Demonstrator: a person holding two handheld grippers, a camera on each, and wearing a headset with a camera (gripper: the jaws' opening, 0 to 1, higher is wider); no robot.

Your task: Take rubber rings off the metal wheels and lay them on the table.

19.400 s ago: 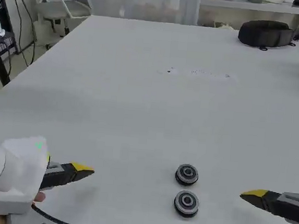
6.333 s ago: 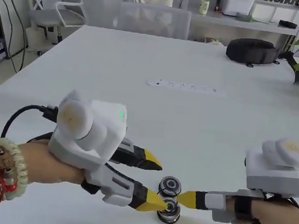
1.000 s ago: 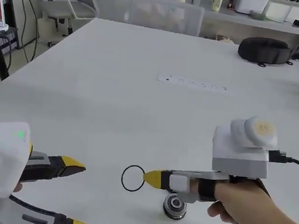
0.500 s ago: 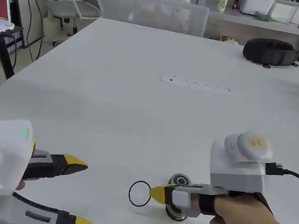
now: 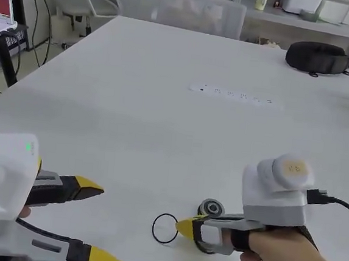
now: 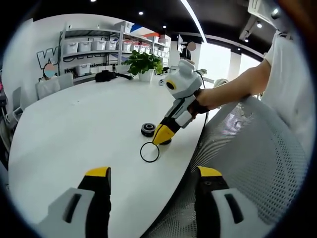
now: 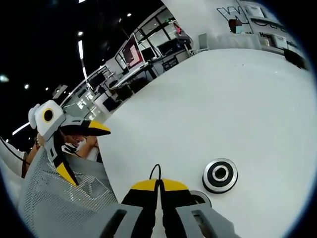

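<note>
Layout of grippers and work, near to far.

**Left gripper** [image 5: 102,225], lower left of head view: jaws spread wide, nothing btwn them, held well apart from the work.

**Right gripper** [image 5: 184,228], lower centre, carried in the person's hand [image 5: 274,252]: jaws pressed together. In the right gripper view the near edge of the rubber ring [image 5: 164,228] runs in btwn the yellow tips, so it reads as pinched by its rim.

**Ring:** off the wheels, lying flat or nearly so on the table [image 5: 163,117], just left of the right gripper's tips.

**Wheels:** near wheel [image 7: 200,198] is half hidden beside the right gripper's jaw, bottom centre of the right gripper view. Far wheel [image 5: 211,207] sits just beyond that gripper, apart from the ring. Which wheel, if any, has a ring on cannot be told.

**Step (judged):** one ring is being laid down; approx. mid-task.

**Next move (judged):** spread the right jaws and draw back along the table w/o dragging the ring. Then check the wheels for a remaining ring. The left gripper would likely steady the wheel while the right picks at the ring's edge.

**Far field:** power strip [image 5: 232,94] at centre, black bag [image 5: 318,56] upper right, chair [image 5: 200,13] at top edge.
</note>
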